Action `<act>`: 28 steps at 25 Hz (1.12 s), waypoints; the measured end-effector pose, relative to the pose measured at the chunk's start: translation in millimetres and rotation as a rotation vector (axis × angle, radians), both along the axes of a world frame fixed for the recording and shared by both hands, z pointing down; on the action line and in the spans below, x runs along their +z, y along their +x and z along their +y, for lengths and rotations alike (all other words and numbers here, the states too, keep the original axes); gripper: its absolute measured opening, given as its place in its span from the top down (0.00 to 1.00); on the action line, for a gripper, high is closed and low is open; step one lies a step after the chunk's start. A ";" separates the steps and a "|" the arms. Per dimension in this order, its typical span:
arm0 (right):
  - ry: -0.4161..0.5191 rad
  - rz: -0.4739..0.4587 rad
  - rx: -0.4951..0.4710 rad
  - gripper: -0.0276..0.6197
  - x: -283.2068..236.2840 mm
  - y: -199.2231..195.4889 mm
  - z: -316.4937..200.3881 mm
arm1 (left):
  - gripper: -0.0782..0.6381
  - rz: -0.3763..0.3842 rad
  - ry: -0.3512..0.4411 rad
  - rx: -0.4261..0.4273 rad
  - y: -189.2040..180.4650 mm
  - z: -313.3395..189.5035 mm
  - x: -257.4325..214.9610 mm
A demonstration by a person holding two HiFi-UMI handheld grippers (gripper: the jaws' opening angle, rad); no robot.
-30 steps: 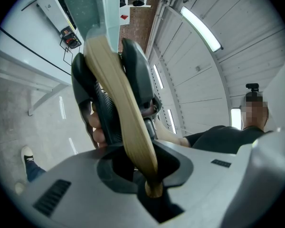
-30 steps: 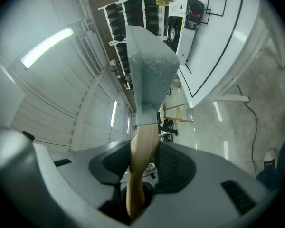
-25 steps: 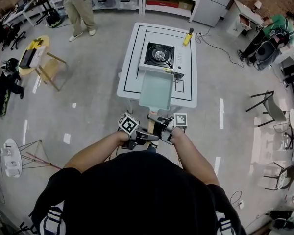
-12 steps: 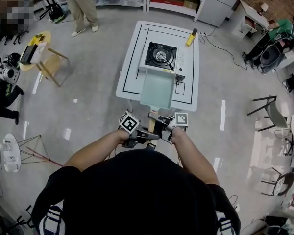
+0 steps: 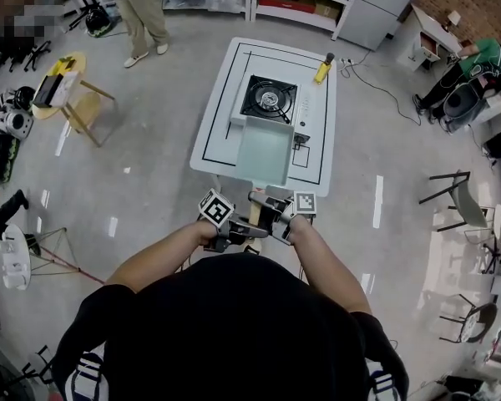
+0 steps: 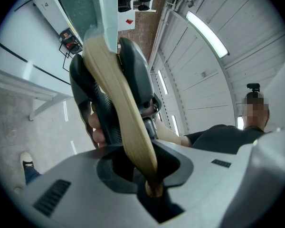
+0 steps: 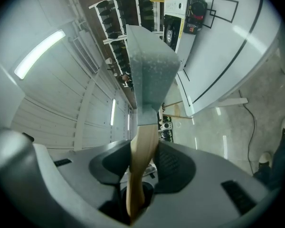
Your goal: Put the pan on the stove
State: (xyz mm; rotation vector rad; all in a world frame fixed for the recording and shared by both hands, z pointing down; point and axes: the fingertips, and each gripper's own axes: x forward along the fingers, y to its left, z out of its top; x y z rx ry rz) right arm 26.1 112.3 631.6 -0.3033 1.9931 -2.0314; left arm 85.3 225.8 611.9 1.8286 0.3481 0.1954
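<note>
The pan (image 5: 264, 153) is a pale green rectangular one with a wooden handle (image 5: 255, 211). It hangs over the near half of the white table (image 5: 209, 132), its far edge at the near side of the black stove (image 5: 270, 98). My left gripper (image 5: 240, 232) and right gripper (image 5: 272, 220) are both shut on the handle, side by side. In the left gripper view the handle (image 6: 128, 122) runs up from the left gripper (image 6: 142, 167) to the pan (image 6: 85, 8). The right gripper view shows the right gripper (image 7: 140, 175) clamping the handle (image 7: 141, 160) below the pan (image 7: 149, 65).
A yellow bottle (image 5: 323, 69) stands at the table's far right corner. A black outline is marked on the table (image 7: 237, 46). A person (image 5: 138, 7) stands at the far left, near a wooden stool (image 5: 75, 98). Chairs (image 5: 459, 190) and a seated person (image 5: 476, 65) are to the right.
Both grippers have carried the pan a little forward over the table, so its far edge has come closer to the stove. The grips on the handle look unchanged.
</note>
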 end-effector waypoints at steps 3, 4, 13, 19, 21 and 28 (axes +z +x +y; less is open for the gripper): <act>0.002 -0.010 -0.012 0.74 -5.2 4.3 -5.5 | 0.78 0.002 0.012 -0.015 7.0 -7.6 0.2; 0.001 -0.013 -0.017 0.74 -6.4 5.7 -7.1 | 0.78 0.000 0.013 -0.020 9.1 -9.8 0.3; 0.033 -0.005 -0.059 0.74 -11.7 20.9 -28.3 | 0.78 0.009 0.036 -0.060 27.3 -32.3 -6.2; 0.039 0.000 -0.076 0.74 -13.1 26.2 -33.4 | 0.78 0.016 0.039 -0.076 34.5 -38.0 -8.0; 0.037 -0.002 -0.082 0.74 -13.8 27.0 -33.9 | 0.78 0.014 0.044 -0.077 35.9 -39.0 -8.0; 0.030 -0.006 -0.094 0.74 -17.2 27.0 -37.0 | 0.78 0.014 0.048 -0.091 37.4 -43.7 -9.9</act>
